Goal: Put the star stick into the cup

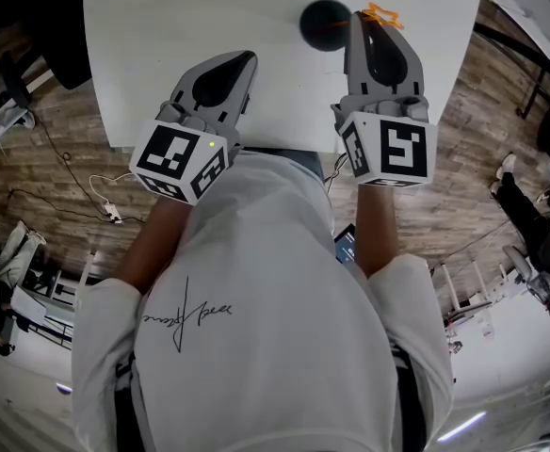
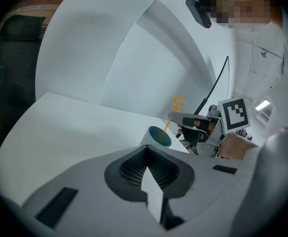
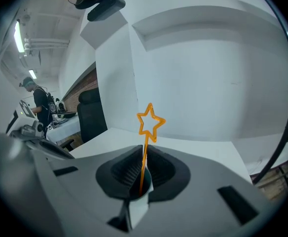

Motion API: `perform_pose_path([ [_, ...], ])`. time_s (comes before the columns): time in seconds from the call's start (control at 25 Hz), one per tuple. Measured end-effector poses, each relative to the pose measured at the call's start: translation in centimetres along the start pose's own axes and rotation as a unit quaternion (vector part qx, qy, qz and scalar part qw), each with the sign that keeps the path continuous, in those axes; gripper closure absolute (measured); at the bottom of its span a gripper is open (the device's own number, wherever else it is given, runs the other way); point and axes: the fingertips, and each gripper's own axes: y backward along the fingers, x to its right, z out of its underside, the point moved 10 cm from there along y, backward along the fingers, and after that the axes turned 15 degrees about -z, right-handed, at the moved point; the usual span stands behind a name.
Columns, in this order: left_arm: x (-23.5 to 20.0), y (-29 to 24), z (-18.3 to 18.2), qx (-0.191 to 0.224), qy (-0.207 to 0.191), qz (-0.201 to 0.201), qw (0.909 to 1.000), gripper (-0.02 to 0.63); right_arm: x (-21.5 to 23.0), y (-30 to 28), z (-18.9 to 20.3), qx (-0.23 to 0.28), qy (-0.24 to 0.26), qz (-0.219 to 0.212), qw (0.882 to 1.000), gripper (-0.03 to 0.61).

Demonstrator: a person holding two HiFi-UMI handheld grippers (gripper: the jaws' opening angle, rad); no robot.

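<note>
A dark teal cup (image 1: pixel 323 24) stands on the white table (image 1: pixel 162 26), far right of middle. The orange star stick (image 1: pixel 383 14) rises from it at a slant. In the left gripper view its lower end is inside the cup (image 2: pixel 157 136) and the star stick (image 2: pixel 177 103) leans right. My right gripper (image 1: pixel 365 23) is shut on the star stick (image 3: pixel 149 122) just above the cup (image 3: pixel 143 184), which shows through the jaws. The right gripper (image 2: pixel 174 116) hovers at the cup's right. My left gripper (image 1: pixel 248 60) hangs shut and empty over the table's near edge, left of the cup.
White wall panels (image 3: pixel 208 78) close off the table's far side. A black office chair (image 3: pixel 91 115) stands past the table's left end. A black cable (image 2: pixel 215 85) runs up the wall at the right. The table's front edge lies under both grippers.
</note>
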Motion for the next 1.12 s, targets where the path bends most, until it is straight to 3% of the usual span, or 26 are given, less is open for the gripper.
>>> perform_pose_path([
  [0.36,-0.4,0.4,0.0,0.006,-0.003,0.0,1.0,0.606,-0.4,0.2,0.7,-0.012,-0.013,0.009,1.0,0.511],
  [1.12,-1.0,0.7,-0.9,0.028,-0.01,0.005,0.9995,0.606,-0.9,1.7,0.4,-0.002,-0.024,0.024,0.999,0.5],
])
